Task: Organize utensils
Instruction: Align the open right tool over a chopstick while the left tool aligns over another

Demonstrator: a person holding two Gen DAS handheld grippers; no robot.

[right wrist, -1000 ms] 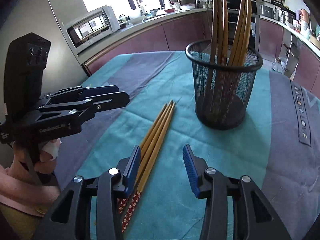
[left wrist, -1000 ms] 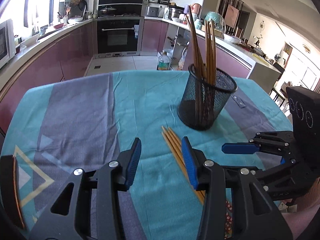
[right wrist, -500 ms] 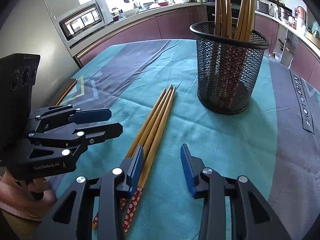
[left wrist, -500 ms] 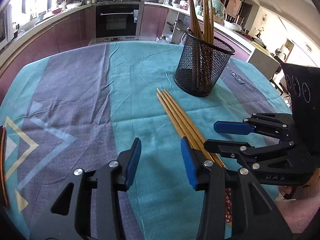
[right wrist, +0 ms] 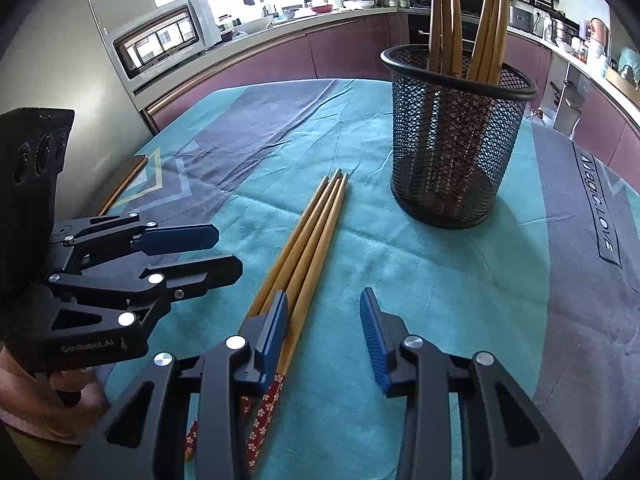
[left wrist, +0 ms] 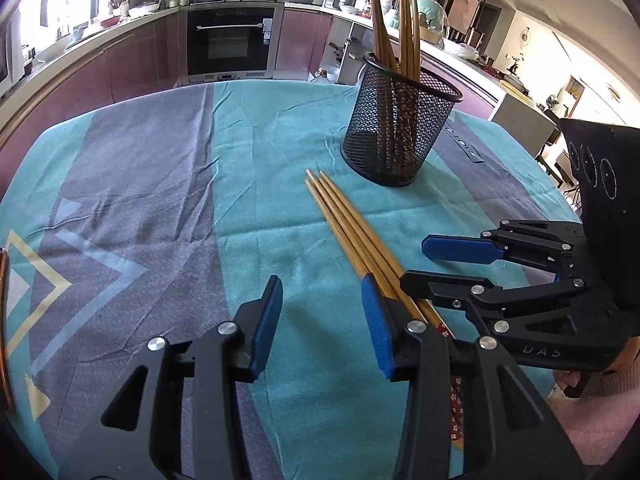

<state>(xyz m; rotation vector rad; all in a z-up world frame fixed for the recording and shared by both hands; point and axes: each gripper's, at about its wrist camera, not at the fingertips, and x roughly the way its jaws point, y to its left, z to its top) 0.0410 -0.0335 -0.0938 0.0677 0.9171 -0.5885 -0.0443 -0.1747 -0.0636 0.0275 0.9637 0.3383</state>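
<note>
Three wooden chopsticks [left wrist: 348,224] with red patterned ends lie side by side on the teal tablecloth, also in the right wrist view [right wrist: 308,256]. A black mesh cup [left wrist: 400,128] holds several more chopsticks upright; it shows in the right wrist view [right wrist: 452,140]. My left gripper [left wrist: 320,320] is open and empty, just left of the loose chopsticks. My right gripper [right wrist: 324,324] is open and empty, low over their patterned ends; its left finger overlaps them. Each gripper shows in the other's view, the right one [left wrist: 452,264] and the left one [right wrist: 224,252].
The round table [left wrist: 120,208] has a teal and grey cloth and a wooden rim at the left edge [left wrist: 3,320]. Kitchen counters, an oven [left wrist: 232,36] and a microwave [right wrist: 160,40] stand behind the table.
Both grippers have pulled back and lowered toward the table near the loose chopsticks. The cup now sits farther away in both views. Both stay open.
</note>
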